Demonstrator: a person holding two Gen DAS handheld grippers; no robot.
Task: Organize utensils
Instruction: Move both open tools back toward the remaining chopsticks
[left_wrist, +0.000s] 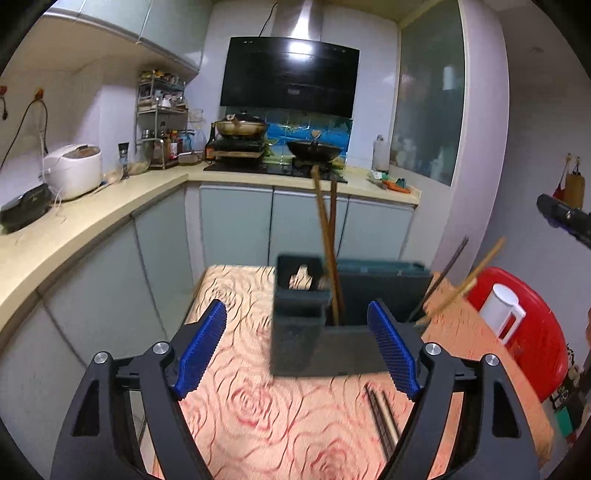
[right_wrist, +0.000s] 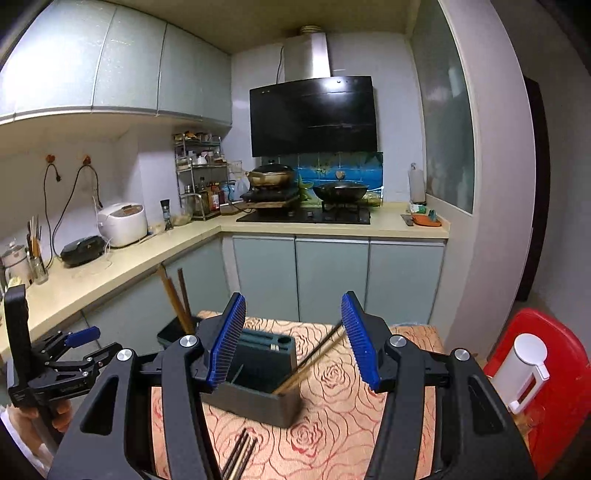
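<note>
A dark grey utensil holder (left_wrist: 317, 332) (right_wrist: 255, 384) stands on the rose-patterned table (left_wrist: 258, 406). Two brown chopsticks (left_wrist: 327, 240) (right_wrist: 173, 299) stand upright in its left compartment. Another pair (left_wrist: 458, 288) (right_wrist: 314, 360) leans out of its right side. Several loose chopsticks (left_wrist: 382, 417) (right_wrist: 238, 456) lie on the table in front of it. My left gripper (left_wrist: 297, 350) is open and empty, just in front of the holder; it also shows in the right wrist view (right_wrist: 79, 338). My right gripper (right_wrist: 293, 339) is open and empty above the holder.
A red stool (left_wrist: 528, 332) (right_wrist: 554, 387) with a white jug (left_wrist: 502, 310) (right_wrist: 528, 369) stands right of the table. Behind are grey cabinets (right_wrist: 332, 273), a beige counter (right_wrist: 110, 266) with a rice cooker (right_wrist: 123, 223), and a stove with a wok (right_wrist: 341, 192).
</note>
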